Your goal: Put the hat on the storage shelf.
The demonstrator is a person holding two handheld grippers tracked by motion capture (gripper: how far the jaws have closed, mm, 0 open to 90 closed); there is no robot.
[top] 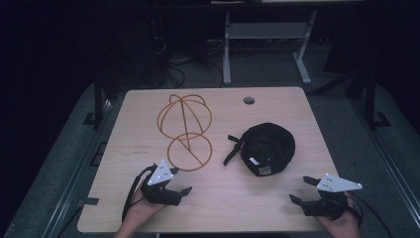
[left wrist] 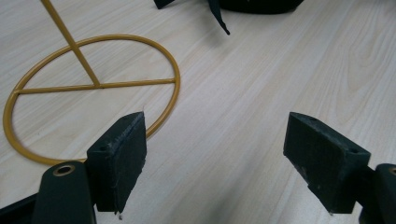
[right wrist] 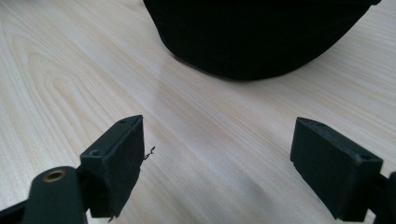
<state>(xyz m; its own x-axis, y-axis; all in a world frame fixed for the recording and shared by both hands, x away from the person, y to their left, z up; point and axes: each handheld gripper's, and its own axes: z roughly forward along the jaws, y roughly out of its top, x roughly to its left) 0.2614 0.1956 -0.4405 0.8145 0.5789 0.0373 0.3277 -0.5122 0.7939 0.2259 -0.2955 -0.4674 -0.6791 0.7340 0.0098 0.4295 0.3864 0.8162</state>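
Starting out, by the look of it: nothing gripped yet. Left gripper (top: 184,191) low left of high view, jaws wide apart, empty, just beside base ring of gold wire hat stand (top: 185,130). Right gripper (top: 301,190) low right, jaws likewise spread, empty, aimed at black cap (top: 266,148) lying crown-down mid-right on table (top: 297,106), near stand but apart. Probably all left to do: grab cap, lift, seat on stand's dome.

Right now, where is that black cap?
In the high view, the black cap lies right of centre on the table, beside the gold wire stand.
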